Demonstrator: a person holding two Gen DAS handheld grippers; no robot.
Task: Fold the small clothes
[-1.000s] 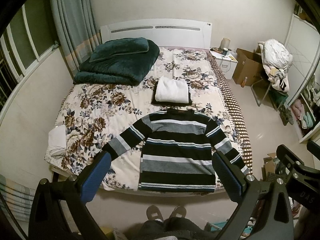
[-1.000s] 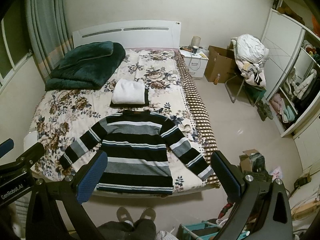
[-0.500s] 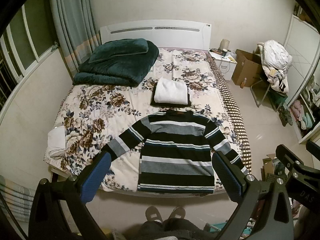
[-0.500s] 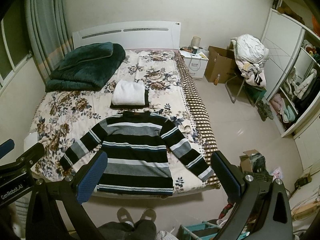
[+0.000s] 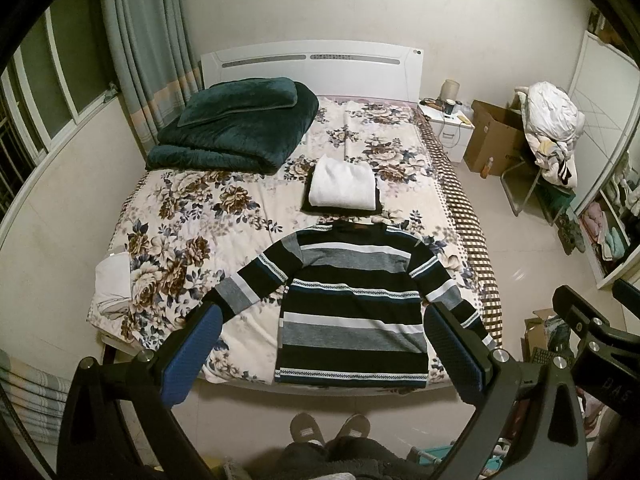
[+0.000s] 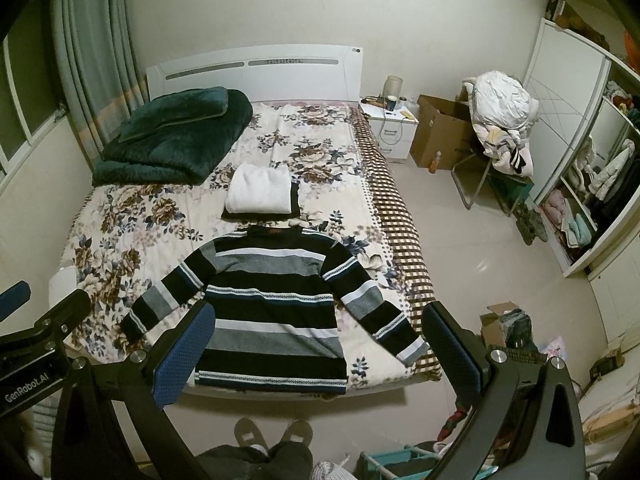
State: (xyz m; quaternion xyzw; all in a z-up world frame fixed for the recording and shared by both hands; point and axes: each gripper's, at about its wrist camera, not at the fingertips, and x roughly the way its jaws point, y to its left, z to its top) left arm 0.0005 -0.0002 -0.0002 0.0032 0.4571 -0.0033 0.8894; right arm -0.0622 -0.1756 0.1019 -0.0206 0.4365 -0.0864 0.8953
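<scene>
- A black, grey and white striped knit sweater (image 5: 352, 312) lies flat at the foot edge of a bed with a floral-print cover (image 5: 192, 240), hem along the edge, both sleeves spread out diagonally.
- Just beyond its collar, mid-bed, sits a folded white garment stacked on a folded black one (image 5: 342, 190).
- A folded dark green plush blanket (image 5: 232, 128) fills the head-left corner, well apart from the sweater.
- A small white folded item (image 5: 114, 276) rests at the bed's left edge near the foot corner.
- The left gripper (image 5: 320, 344), with blue-padded fingers (image 5: 192, 352), hangs released and wide apart above the foot edge, holding nothing.
- The right gripper (image 6: 316, 348) hangs likewise, spread open and empty, its blue pads framing the sweater's hem.
- The person's slippered feet (image 6: 272, 436) stand on the pale floor just before the foot edge.
- The sweater's right sleeve cuff (image 6: 412, 350) reaches the checked border at the bed's right edge.
- Right of the bed the tiled floor is open, then comes a white nightstand (image 6: 394, 132), a brown cardboard box (image 6: 440, 136) and a chair piled with pale laundry (image 6: 504, 120).
- A white open wardrobe (image 6: 592, 184) lines the right wall.
- Grey-green curtains (image 5: 148, 60) hang by the window beside the head-left corner.
</scene>
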